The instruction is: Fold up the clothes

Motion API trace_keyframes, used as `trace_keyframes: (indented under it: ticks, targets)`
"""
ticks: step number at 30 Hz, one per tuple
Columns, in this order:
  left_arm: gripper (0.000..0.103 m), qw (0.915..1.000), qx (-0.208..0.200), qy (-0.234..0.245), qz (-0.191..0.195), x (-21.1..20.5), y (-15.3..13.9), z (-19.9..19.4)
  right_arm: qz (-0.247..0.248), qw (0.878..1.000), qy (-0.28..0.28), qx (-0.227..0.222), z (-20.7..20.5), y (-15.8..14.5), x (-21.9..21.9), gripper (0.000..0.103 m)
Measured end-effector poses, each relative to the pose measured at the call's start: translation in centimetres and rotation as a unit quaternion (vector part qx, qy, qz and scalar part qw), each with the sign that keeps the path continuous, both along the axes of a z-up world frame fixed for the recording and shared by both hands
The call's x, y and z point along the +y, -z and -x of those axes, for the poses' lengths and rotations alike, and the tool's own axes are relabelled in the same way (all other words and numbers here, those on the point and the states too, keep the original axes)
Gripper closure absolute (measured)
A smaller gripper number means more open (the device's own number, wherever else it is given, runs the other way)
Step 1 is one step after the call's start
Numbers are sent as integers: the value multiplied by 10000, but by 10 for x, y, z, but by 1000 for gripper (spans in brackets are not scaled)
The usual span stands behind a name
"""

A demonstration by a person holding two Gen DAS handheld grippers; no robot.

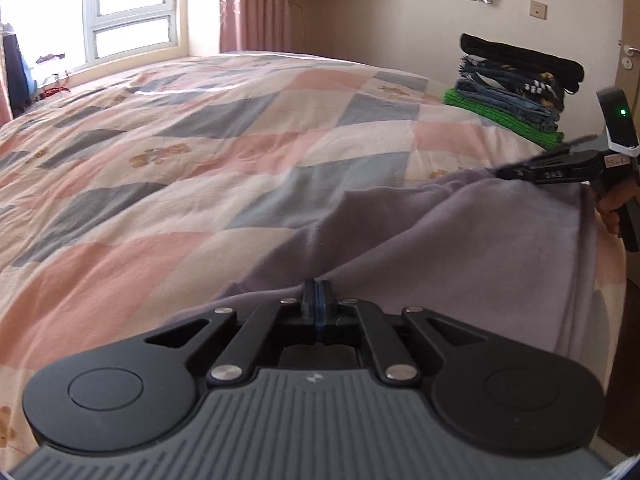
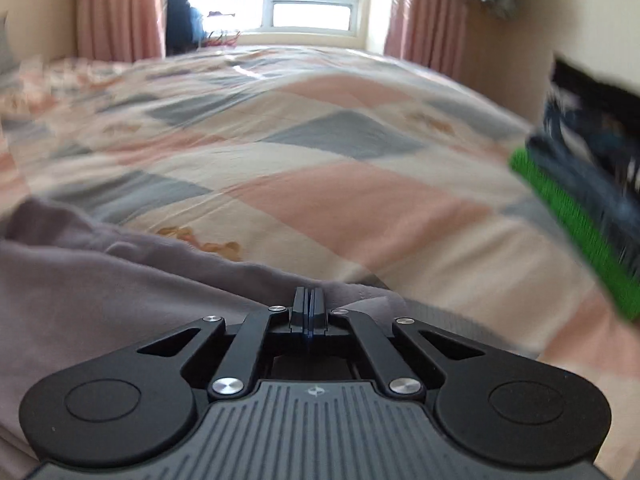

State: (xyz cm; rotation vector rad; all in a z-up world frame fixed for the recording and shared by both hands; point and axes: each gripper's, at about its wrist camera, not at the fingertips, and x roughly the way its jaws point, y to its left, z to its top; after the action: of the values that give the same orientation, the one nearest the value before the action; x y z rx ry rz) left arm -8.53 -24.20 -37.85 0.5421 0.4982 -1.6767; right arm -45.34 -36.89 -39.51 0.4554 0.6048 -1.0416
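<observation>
Lavender garment (image 1: pixel 460 240) is lying on the checked quilt (image 1: pixel 200 152) at the bed's near edge, with the left gripper (image 1: pixel 317 292) clenching a fold of its near hem and the right gripper (image 2: pixel 307 304) closed tight at its far hem, cloth apparently pinched. Judging by the taut span, a spreading or first fold is under way; next move calls for carrying both corners across together. No containers showing; only a stack of folded clothes (image 1: pixel 516 88) sitting beyond the garment.
</observation>
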Motion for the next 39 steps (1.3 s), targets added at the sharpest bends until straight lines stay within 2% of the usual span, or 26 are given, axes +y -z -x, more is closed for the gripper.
trace_keyframes:
  ticks: [2, 3, 4, 5, 7, 8, 9, 12, 14, 16, 18, 20, 22, 23, 25, 27, 29, 32, 34, 35, 36, 39]
  targets:
    - [100, 9998, 136, -150, 18, 6, -8, -10, 158, 9994, 258, -151, -1, -12, 10, 103]
    - [101, 9995, 236, -192, 60, 11, -15, -14, 358, 9987, 320, -158, -6, -20, 19, 95]
    - [101, 9993, 284, -202, 123, 16, -21, -15, 544, 9979, 249, -265, -13, -29, 31, 95]
    - [101, 9994, 253, -162, 193, 19, -29, -10, 590, 9968, -28, -540, -23, -37, 42, 94]
    - [100, 9995, 191, 76, 248, 18, -36, 5, 368, 9919, -649, -1028, -51, -42, 58, 94]
    - [100, 9994, 151, 208, 234, 14, -36, 14, 245, 9890, -1002, -1062, -70, -40, 65, 94]
    - [100, 9991, 112, 340, 220, 10, -36, 24, 126, 9849, -1361, -1060, -90, -37, 71, 99]
    - [100, 9981, 18, 618, -35, -8, -20, 50, -74, 9830, -1674, -750, -125, -20, 76, 101]
    - [98, 9978, -212, 599, -211, -20, -6, 56, -123, 9888, -1365, -588, -122, -11, 65, 103]
    - [100, 9981, -253, 483, -297, -26, 2, 49, -215, 9927, -981, -666, -100, -4, 47, 103]
    - [100, 9991, -144, 296, -277, -25, 1, 35, -172, 9969, -420, -639, -70, -2, 31, 103]
    - [100, 9994, -269, -15, -198, -20, -2, 19, -96, 9977, 100, -663, -36, -2, 22, 103]
    - [100, 9994, -161, -266, -148, -6, -13, -1, -118, 9947, 485, -899, -6, -6, 21, 103]
    - [100, 9995, -35, -312, -104, 3, -18, -8, -66, 9928, 566, -1052, 6, -11, 27, 103]
    - [100, 9996, 131, -237, -1, 25, -29, -10, 159, 9915, 463, -1209, 15, -23, 49, 94]
    - [100, 9998, 169, -24, 87, 49, -36, 3, 333, 9903, 189, -1333, 11, -30, 78, 93]
    - [98, 9998, 146, 158, 56, 68, -31, 17, 423, 9880, -174, -1474, 2, -32, 107, 93]
    - [96, 9994, 28, 351, -28, 93, -21, 38, 454, 9903, -602, -1169, -17, -21, 133, 94]
    - [95, 9996, -225, 88, -160, 101, -6, 42, 373, 9944, -433, -893, -19, -7, 136, 94]
    - [95, 9997, -170, -35, -199, 105, -2, 40, 356, 9952, -254, -875, -13, -2, 136, 96]
    - [95, 9995, -68, -179, -237, 109, 0, 36, 345, 9955, -57, -885, -7, 2, 135, 103]
    - [95, 9978, 129, -552, -341, 113, -7, 31, 164, 9915, 581, -1156, 16, 1, 128, 103]
